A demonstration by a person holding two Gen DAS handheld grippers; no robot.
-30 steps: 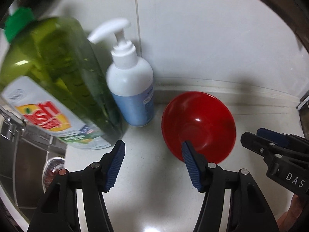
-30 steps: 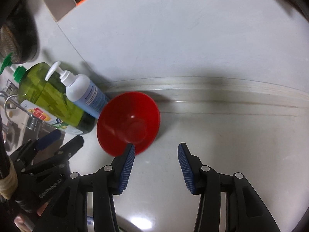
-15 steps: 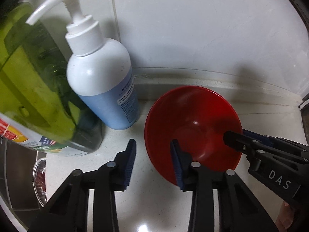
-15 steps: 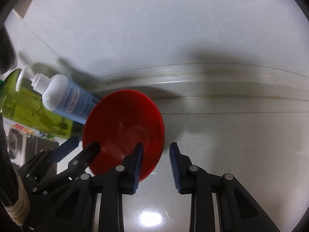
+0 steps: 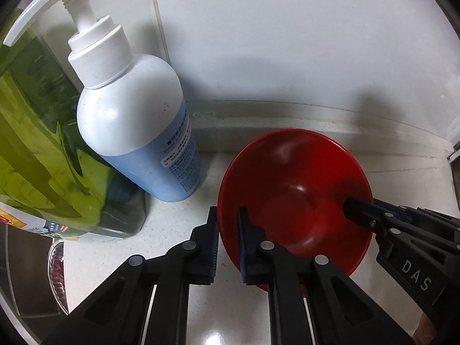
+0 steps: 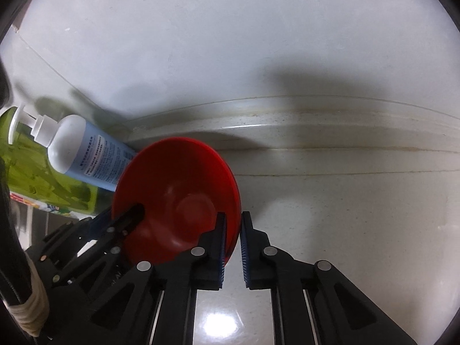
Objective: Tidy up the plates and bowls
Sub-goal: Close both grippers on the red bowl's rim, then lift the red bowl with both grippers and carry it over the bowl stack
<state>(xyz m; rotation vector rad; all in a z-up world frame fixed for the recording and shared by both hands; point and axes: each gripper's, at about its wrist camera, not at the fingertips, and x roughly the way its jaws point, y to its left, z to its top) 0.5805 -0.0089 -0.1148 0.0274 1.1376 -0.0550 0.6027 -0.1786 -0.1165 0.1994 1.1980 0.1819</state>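
A red bowl (image 5: 293, 201) sits on the white counter (image 5: 178, 258) close to the back wall. My left gripper (image 5: 228, 230) is closing down on the bowl's left rim, one blue pad outside and one inside, and the pads pinch the rim. My right gripper (image 6: 232, 230) is closing the same way on the opposite rim, which sits between its pads. Each view shows the other gripper across the bowl: the right gripper (image 5: 368, 207) and the left gripper (image 6: 118, 212). In the right wrist view the red bowl (image 6: 178, 189) looks tipped toward the camera.
A white and blue pump bottle (image 5: 135, 126) stands just left of the bowl, with a big green detergent bottle (image 5: 34, 143) beside it. A steel sink with its drain (image 5: 56, 273) lies at the far left. The counter (image 6: 345, 215) stretches right below the raised backsplash (image 6: 316, 120).
Both grippers came down and forward to the bowl and their jaws narrowed from wide apart until they pinch opposite rims. The bottles now loom larger in the left wrist view.
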